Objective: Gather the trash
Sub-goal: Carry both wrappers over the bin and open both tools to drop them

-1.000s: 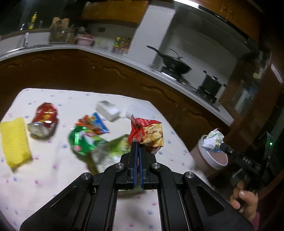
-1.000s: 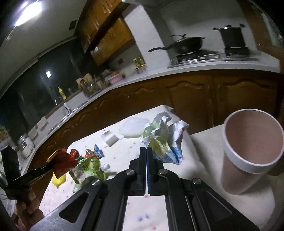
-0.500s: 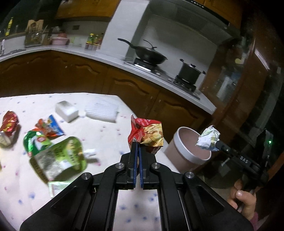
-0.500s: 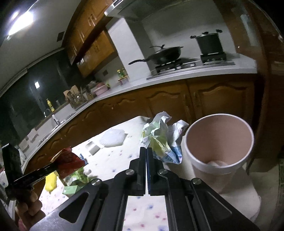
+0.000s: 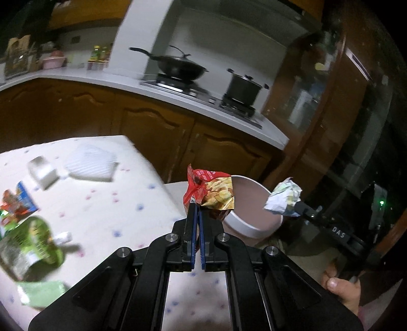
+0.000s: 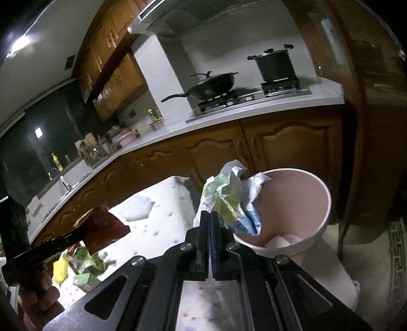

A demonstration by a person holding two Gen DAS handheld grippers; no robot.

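With my left gripper [image 5: 197, 211] clamped on the red crinkled snack wrapper [image 5: 209, 189] and my right gripper [image 6: 209, 216] clamped on the crumpled white paper wad [image 6: 229, 196], both near the pink round bin [image 6: 305, 203], I judge several wrappers left on the dotted white surface [image 5: 122, 211].

Home kitchen, lights looking dim. Wok [image 5: 182, 67] and lidded stockpot [image 5: 243, 86] are sitting on a gas hob [image 6: 250, 98] set in a white counter [image 5: 142, 89] that's running over carved brown cabinet doors [image 6: 290, 150]. Sink with tap [image 6: 63, 182] and range hood [image 6: 178, 20] are showing too, wall cabinets [image 6: 109, 58] hanging above
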